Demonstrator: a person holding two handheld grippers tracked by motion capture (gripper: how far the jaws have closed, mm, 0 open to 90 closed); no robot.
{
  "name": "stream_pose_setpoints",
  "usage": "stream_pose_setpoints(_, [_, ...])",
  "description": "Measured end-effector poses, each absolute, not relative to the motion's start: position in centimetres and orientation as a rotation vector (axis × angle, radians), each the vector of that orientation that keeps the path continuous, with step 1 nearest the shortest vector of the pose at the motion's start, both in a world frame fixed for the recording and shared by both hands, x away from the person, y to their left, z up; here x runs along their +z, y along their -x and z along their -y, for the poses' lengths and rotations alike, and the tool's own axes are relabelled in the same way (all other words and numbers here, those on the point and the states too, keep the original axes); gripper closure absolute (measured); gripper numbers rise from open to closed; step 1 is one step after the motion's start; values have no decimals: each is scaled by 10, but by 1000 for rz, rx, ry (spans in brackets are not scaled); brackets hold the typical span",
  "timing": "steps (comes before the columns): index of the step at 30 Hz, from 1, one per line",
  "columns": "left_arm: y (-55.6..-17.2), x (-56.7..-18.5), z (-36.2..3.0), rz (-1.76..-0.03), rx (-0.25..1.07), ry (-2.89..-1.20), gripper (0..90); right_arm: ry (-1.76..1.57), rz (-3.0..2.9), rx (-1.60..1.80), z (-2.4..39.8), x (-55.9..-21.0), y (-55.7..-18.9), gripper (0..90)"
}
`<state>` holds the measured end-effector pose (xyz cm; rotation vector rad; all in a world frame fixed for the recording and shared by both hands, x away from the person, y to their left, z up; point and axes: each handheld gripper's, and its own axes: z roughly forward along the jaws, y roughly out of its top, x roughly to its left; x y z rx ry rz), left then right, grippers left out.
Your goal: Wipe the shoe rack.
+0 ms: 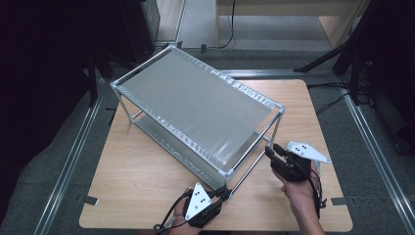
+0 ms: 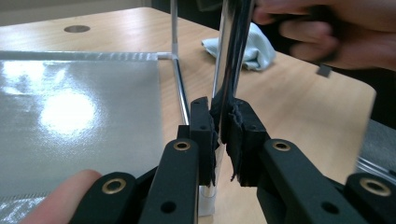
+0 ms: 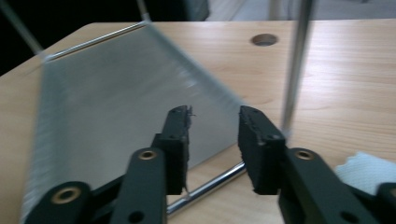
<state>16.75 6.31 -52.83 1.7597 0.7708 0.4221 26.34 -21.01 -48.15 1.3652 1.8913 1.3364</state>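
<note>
A two-tier metal shelf rack (image 1: 195, 103) stands slantwise on the wooden table (image 1: 147, 166). At the rack's near corner, my left gripper (image 1: 224, 190) is shut low on the chrome corner post (image 2: 231, 56). The left gripper view shows its jaws (image 2: 223, 116) pressed on that post from both sides. My right gripper (image 1: 271, 149) is at the rack's right end, beside the other front post (image 3: 294, 70). Its jaws (image 3: 215, 121) stand open with nothing between them, above the lower shelf's edge (image 3: 116, 93) and the low end rail (image 3: 210, 186).
A pale crumpled cloth (image 3: 364, 170) lies on the table right of the rack, also seen as the cloth (image 2: 254, 46) behind the post. The table has a round hole (image 3: 264, 39) on its far side. Bare wood lies left of the rack.
</note>
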Motion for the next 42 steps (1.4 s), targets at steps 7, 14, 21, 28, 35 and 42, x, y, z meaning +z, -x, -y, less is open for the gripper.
stream_pose_setpoints(7, [-196,-524,-50,-741,386,-1757,718,-1249,-1991,1348,208,-491,-215,410])
stream_pose_setpoints(14, [-194,-521,-96,-763,379,-1748,547,-1251,-2042,1411,191,-501,-205,211])
stream_pose_setpoints(21, [-191,-532,-179,-956,455,-1693,508,-1111,-2128,1461,148,-500,-195,337])
stream_pose_setpoints(28, [-202,-531,-239,-1180,492,-1551,492,-1065,-2125,1382,117,-507,-199,763])
stream_pose_setpoints(35, [-220,-525,-270,-1291,592,-1497,474,-1040,-2145,1399,143,-508,-197,803])
stream_pose_setpoints(42, [-243,-519,-292,-1485,731,-1434,469,-1009,-2181,1390,180,-505,-188,804])
